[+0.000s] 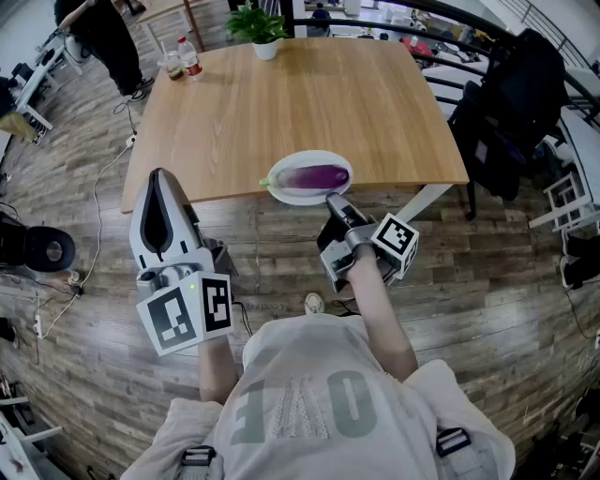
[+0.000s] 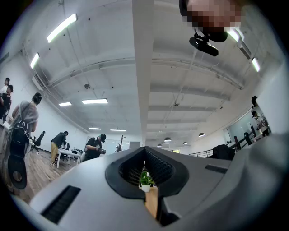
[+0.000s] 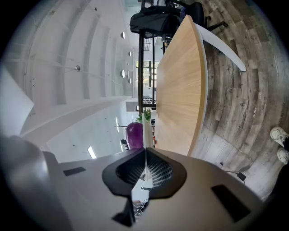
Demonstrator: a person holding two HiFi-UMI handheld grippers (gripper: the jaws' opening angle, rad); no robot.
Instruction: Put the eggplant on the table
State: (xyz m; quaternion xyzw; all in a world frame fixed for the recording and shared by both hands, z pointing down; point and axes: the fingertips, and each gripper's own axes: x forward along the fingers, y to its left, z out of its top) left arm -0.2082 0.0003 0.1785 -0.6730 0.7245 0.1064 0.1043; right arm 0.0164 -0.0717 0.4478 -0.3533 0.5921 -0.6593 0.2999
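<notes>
my right gripper [image 1: 330,200] pinches the thin rim of the round white plate [image 1: 287,193] bearing a glossy purple eggplant [image 1: 321,175] at the woodgrain tabletop [image 1: 309,103] edge, my left gripper [image 1: 160,176] pressed together.

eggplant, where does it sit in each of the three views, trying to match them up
Head view: the eggplant lies on the white plate at the near edge of the table, around the picture's centre.
Left gripper view: not in it.
Right gripper view: the eggplant shows just left of centre, beyond the jaws.
Shared landmark: the potted plant at the table's far edge.
</notes>
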